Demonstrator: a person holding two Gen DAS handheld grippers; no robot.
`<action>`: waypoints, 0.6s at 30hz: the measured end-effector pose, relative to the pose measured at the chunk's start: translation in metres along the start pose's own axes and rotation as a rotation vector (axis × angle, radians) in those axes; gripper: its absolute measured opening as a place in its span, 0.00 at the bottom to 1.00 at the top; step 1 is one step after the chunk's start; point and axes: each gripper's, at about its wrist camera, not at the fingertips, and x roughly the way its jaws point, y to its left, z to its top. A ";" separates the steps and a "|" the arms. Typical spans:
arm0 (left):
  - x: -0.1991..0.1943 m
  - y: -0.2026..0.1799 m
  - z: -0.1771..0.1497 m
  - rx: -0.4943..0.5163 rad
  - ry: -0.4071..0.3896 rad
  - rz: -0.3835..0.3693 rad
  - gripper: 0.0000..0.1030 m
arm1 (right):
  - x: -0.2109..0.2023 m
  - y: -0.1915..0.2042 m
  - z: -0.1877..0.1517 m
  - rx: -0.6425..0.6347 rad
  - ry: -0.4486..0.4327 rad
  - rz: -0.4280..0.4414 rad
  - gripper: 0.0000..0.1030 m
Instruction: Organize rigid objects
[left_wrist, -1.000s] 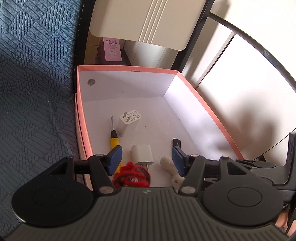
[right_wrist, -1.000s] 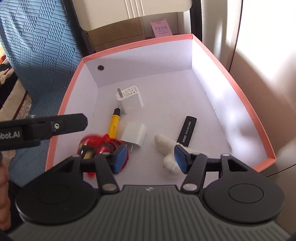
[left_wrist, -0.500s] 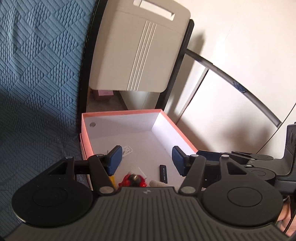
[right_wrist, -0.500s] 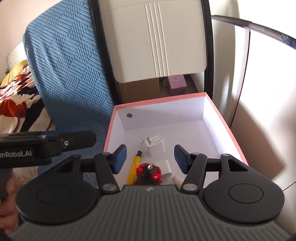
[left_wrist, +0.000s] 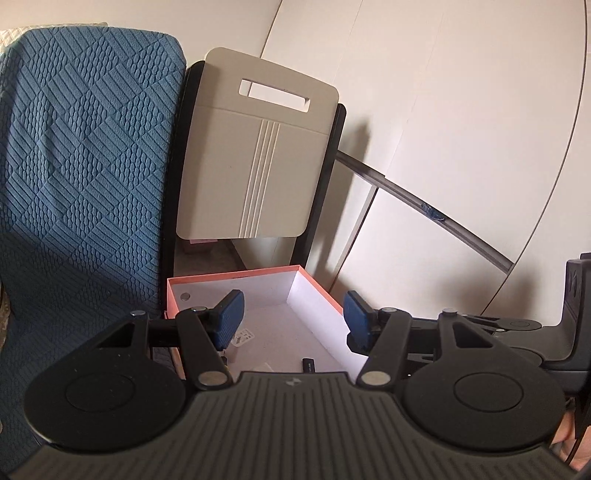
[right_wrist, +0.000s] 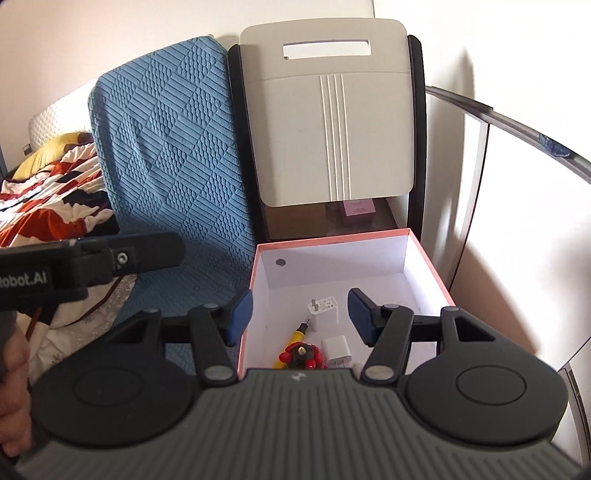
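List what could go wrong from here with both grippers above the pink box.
The small items lie crowded: the yellow screwdriver touches the red object, beside a white charger, so a grab may catch two. The pink box is open-topped; a gripper descending off-centre might hit its rim. Both grippers, left and right, are empty.

In the box (right_wrist: 428, 266): two chargers (right_wrist: 325, 308), a screwdriver (right_wrist: 297, 334), a toy (right_wrist: 303, 356). A chair (right_wrist: 328, 140) stands behind the box, a bed (right_wrist: 162, 162) left of it.
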 end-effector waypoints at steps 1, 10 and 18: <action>-0.003 0.002 -0.001 -0.007 -0.003 -0.003 0.64 | -0.003 0.000 -0.002 0.007 0.002 -0.002 0.58; -0.024 0.018 -0.015 -0.028 0.002 0.010 0.65 | -0.020 0.015 -0.029 0.034 0.028 -0.048 0.58; -0.026 0.024 -0.032 -0.027 0.033 0.014 0.67 | -0.021 0.033 -0.053 0.034 0.062 -0.054 0.58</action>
